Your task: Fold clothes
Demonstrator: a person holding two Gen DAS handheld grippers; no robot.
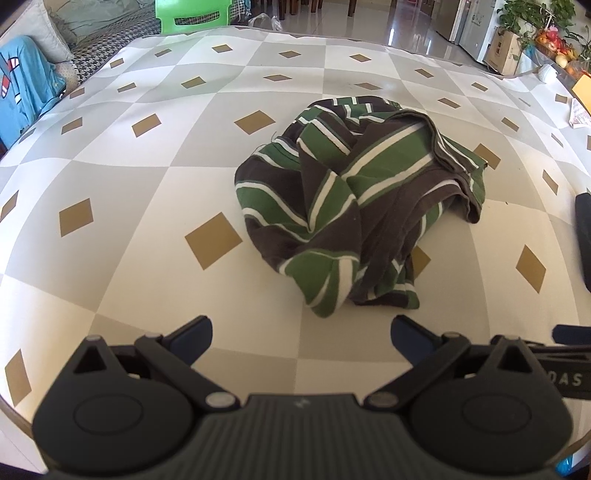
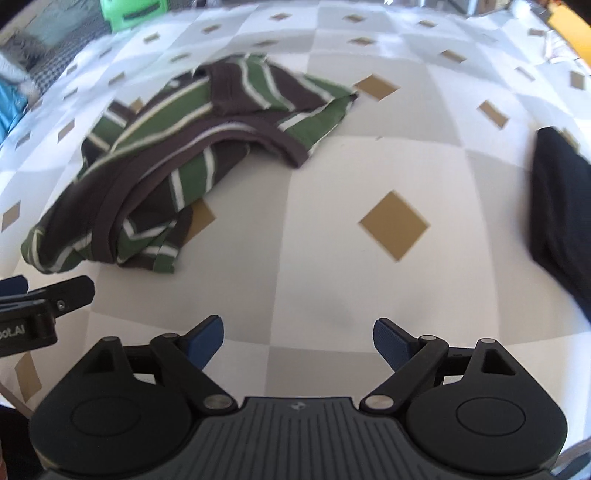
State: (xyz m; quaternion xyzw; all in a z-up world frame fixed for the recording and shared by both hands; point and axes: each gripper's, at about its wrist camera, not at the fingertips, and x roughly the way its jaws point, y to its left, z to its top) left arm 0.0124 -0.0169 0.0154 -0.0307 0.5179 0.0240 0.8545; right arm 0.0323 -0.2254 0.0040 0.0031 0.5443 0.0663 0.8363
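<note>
A crumpled green, brown and white striped shirt [image 1: 354,199] lies in a heap on the checked tablecloth [image 1: 147,206]. It also shows in the right wrist view [image 2: 177,162], up and to the left. My left gripper [image 1: 301,341] is open and empty, just short of the heap's near edge. My right gripper [image 2: 298,341] is open and empty over bare cloth, to the right of the shirt. The left gripper's finger shows in the right wrist view [image 2: 55,295] at the left edge, and the right gripper shows in the left wrist view [image 1: 569,354] at the right edge.
A dark folded garment [image 2: 561,206] lies at the right side of the table, also in the left wrist view [image 1: 583,236]. A green chair [image 1: 192,16] and a sofa with a blue garment [image 1: 22,85] stand beyond the far left edge. A box and plants [image 1: 506,48] stand far right.
</note>
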